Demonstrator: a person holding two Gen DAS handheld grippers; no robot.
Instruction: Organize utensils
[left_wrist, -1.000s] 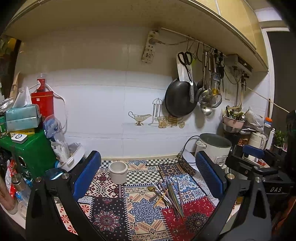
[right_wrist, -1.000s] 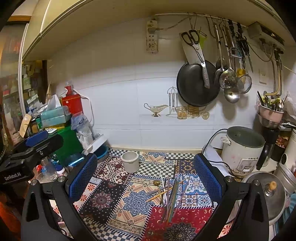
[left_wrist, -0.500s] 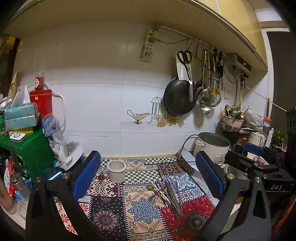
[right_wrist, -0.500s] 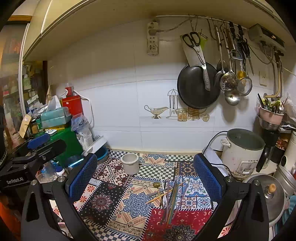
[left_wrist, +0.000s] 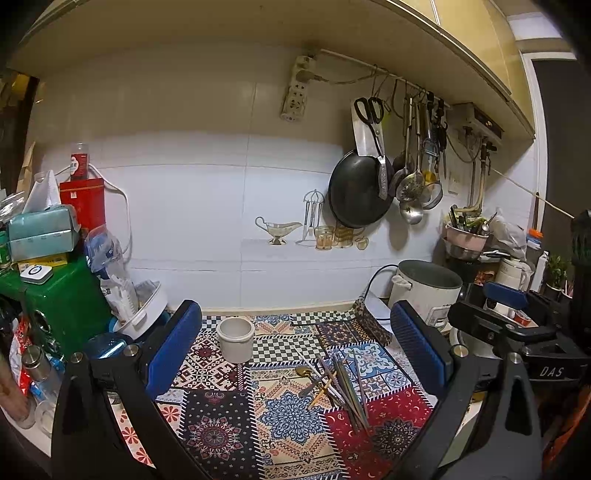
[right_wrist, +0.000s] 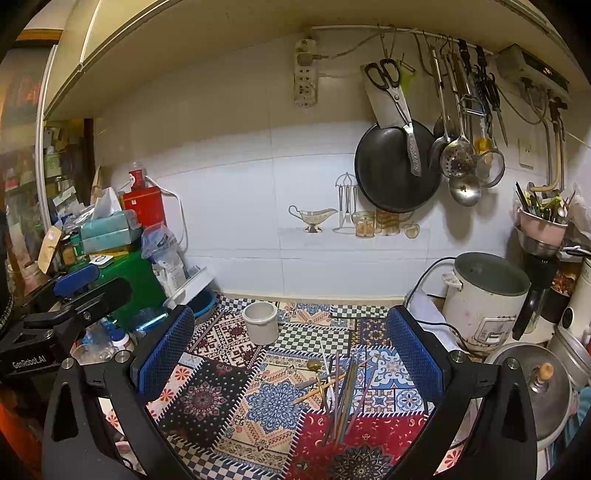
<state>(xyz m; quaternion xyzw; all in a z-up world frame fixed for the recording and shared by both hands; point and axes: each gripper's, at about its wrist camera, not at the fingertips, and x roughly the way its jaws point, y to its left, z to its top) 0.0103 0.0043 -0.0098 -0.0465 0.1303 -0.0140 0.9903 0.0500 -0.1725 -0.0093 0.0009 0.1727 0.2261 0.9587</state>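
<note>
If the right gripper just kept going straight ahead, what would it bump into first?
Probably the patterned mat, close to the pile of chopsticks and spoons. The open right gripper holds nothing and seems angled downward, but depth is hard to judge. The white cup sits farther back.

Black pan (right_wrist: 397, 168) hangs above a rice cooker (right_wrist: 485, 299) (possibly unplugged).

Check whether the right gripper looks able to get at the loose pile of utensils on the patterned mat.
Probably yes. The right gripper is open and empty, facing the utensil pile; nothing stands between them on the patterned mat, and the white cup sits further back.
</note>
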